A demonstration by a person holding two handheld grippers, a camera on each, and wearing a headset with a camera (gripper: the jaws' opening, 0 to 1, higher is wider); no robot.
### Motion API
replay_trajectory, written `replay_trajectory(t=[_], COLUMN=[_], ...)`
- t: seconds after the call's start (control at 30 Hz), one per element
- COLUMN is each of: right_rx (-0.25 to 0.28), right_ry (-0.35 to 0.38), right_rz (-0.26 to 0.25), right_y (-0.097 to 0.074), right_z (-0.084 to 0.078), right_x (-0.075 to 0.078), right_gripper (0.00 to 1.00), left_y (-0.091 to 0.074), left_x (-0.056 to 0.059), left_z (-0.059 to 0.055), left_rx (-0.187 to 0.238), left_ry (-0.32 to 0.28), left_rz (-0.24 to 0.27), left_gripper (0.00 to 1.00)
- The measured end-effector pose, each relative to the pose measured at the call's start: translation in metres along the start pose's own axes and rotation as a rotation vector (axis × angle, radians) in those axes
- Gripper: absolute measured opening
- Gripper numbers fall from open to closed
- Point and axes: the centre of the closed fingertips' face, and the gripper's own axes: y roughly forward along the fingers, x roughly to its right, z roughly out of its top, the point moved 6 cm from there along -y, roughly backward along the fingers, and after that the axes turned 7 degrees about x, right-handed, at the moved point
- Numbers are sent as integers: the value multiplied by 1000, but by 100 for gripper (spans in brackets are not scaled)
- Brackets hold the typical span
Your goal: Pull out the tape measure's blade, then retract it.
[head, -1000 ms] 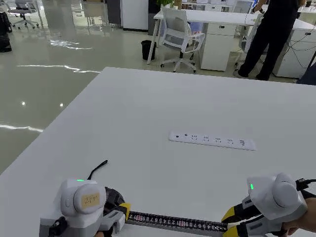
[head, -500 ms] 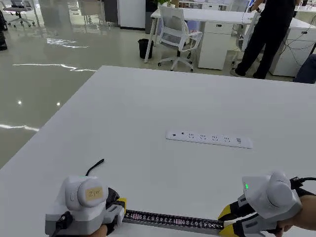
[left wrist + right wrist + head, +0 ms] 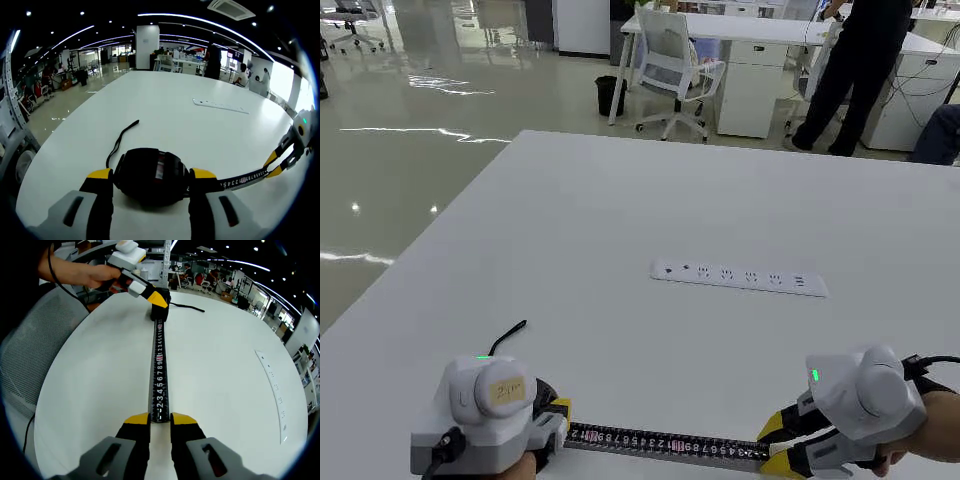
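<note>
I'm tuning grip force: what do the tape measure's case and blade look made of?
The case is black with a soft sheen on its rounded top, so likely hard plastic, perhaps rubber-coated. The blade is a thin dark strip with pale printed numerals, running straight over the table. It is probably coated steel, though the look leaves that open.

Glossy floor (image 3: 410,130), white desks (image 3: 752,92), chair (image 3: 668,62)

Left hand-held gripper (image 3: 151,175) clamped; right hand-held gripper (image 3: 160,418) pinched; well apart.
</note>
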Motion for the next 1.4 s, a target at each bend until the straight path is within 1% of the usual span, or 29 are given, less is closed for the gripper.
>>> replay_trajectory(t=[0.17,0.33,0.67,0.83,1.17,1.4], right_rx=[-1,-2,-9,-12,-10,-4], right_ry=[5,3,4,-2,-6,-11], right_rz=[-4,-6,-5,-6,-10,-13], right_y=[0,0,0,-1,-2,-3], right_z=[-1,-1,1,2,5,10], right_x=[1,1,0,0,1,1], right_gripper=[15,15,15,15,15,15], left_y=[-1,0,0,1,1,1], left_x=[1,1,1,1,1,1], left_z=[-1,0,1,0,0,-1], left_rx=[6,-9,-14,-12,-9,-8], left_ry=[26,49,67,86,94,98], left_rz=[12,16,19,20,21,19], left_gripper=[55,54,54,54,54,54])
